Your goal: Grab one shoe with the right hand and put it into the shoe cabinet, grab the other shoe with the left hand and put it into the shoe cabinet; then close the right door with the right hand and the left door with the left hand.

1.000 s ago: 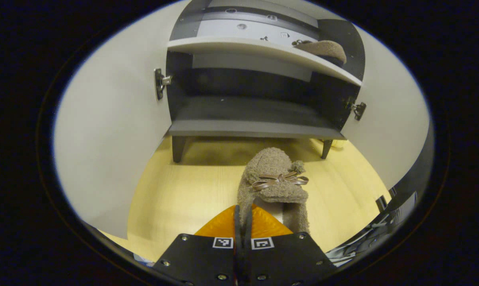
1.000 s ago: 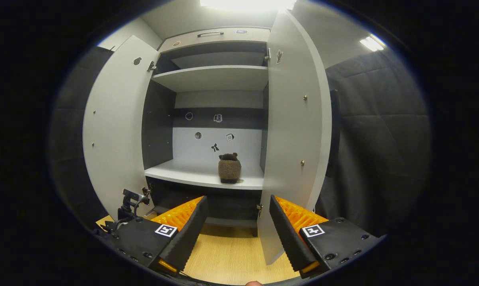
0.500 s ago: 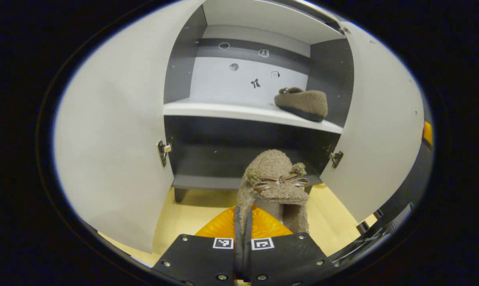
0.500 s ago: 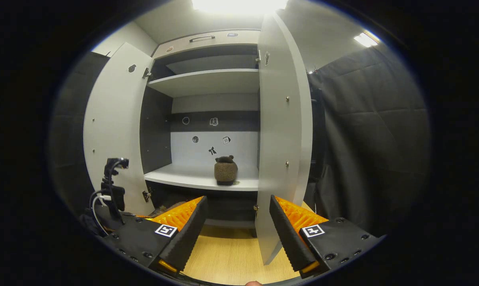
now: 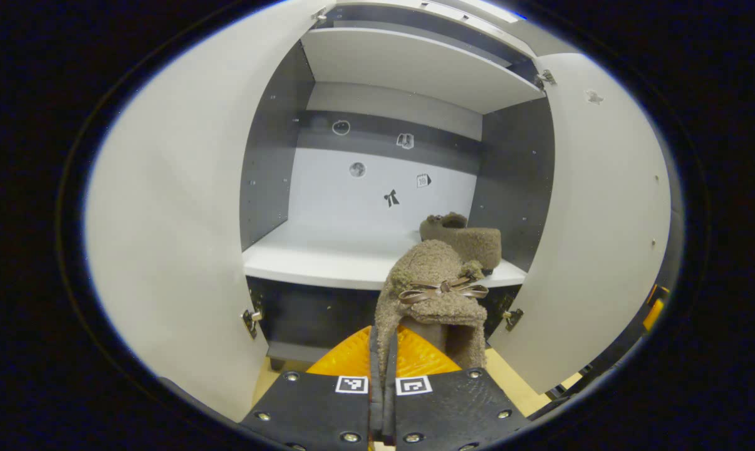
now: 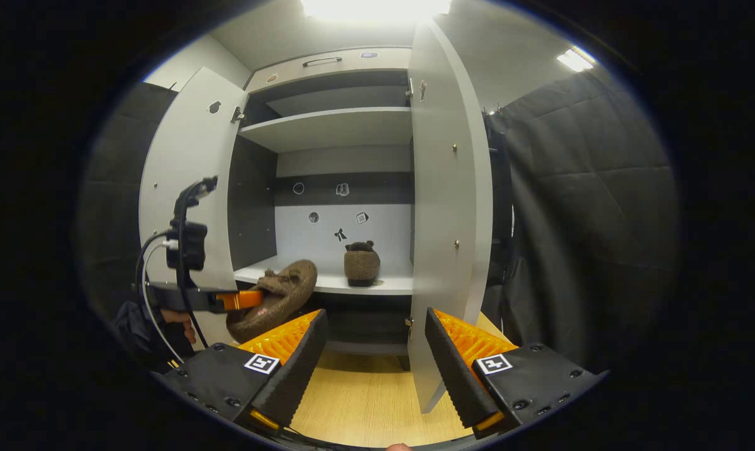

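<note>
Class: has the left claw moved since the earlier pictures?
Yes. The left claw, shut on the slipper, has risen from floor level to the shelf, judged in the right gripper view.

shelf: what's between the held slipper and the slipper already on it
Bare white shelf; in the right gripper view nothing lies between the held slipper and the placed slipper.

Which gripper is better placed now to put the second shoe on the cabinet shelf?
The left. The left gripper is shut on the second shoe, just in front of the shelf. The right gripper is open and empty; the first shoe stands on that shelf.
</note>
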